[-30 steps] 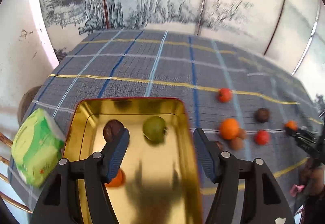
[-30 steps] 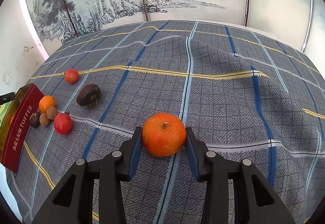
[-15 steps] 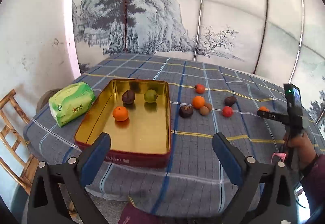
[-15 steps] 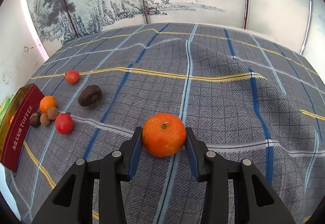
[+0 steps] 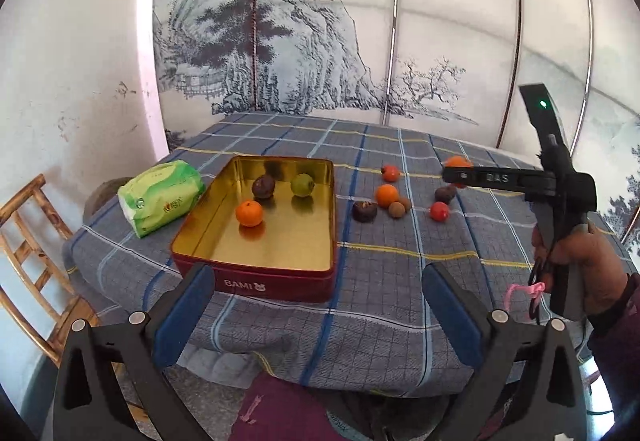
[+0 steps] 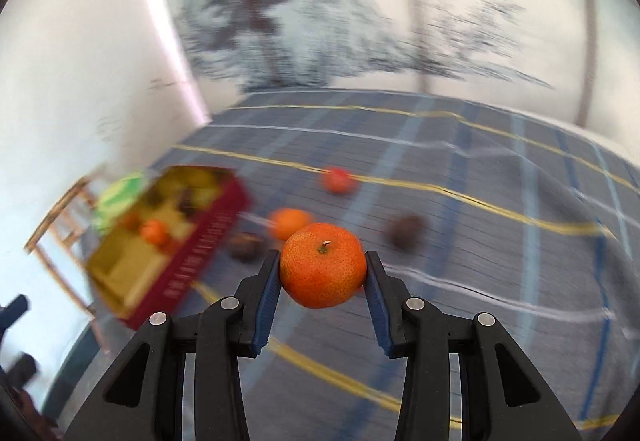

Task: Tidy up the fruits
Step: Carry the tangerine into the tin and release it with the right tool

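The right tongs (image 6: 322, 273) grip one mandarin (image 6: 323, 265). Beyond the wide-open, empty left tongs (image 5: 316, 307), the tin (image 5: 276, 281) holds three fruits; seven lie loose on the desk (image 5: 384, 305) rightward.

The right tongs (image 6: 322, 275) pinch a tangerine (image 6: 323, 271) between their blue pads, clear of the checked cloth on the worktop (image 6: 480, 241). At nine o'clock from it sits the red tin (image 6: 200, 241), blurred, with loose fruit (image 6: 290, 221) scattered toward twelve.
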A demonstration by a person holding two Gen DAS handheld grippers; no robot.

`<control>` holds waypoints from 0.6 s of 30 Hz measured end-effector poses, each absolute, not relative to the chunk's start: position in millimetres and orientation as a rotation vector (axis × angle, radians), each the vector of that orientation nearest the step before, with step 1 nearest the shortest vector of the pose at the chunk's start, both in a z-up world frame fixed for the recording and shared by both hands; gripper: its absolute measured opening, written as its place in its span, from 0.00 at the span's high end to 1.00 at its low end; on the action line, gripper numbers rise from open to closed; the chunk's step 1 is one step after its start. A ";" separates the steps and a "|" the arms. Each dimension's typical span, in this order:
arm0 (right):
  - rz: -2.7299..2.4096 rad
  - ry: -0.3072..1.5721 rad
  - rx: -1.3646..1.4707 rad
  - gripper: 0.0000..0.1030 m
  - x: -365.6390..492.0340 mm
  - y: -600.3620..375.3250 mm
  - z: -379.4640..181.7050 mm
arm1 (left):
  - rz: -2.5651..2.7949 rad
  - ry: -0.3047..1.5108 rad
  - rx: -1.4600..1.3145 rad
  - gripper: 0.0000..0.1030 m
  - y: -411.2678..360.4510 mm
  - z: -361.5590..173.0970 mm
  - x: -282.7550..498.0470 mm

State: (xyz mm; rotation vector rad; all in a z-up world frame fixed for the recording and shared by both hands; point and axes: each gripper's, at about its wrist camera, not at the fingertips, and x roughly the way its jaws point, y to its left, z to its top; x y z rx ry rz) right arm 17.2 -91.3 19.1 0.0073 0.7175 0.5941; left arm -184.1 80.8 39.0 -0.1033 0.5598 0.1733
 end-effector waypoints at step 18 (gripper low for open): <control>0.860 0.871 -0.237 0.59 40.5 113.7 -9.7 | 0.412 0.716 -0.189 0.01 166.0 11.5 -166.5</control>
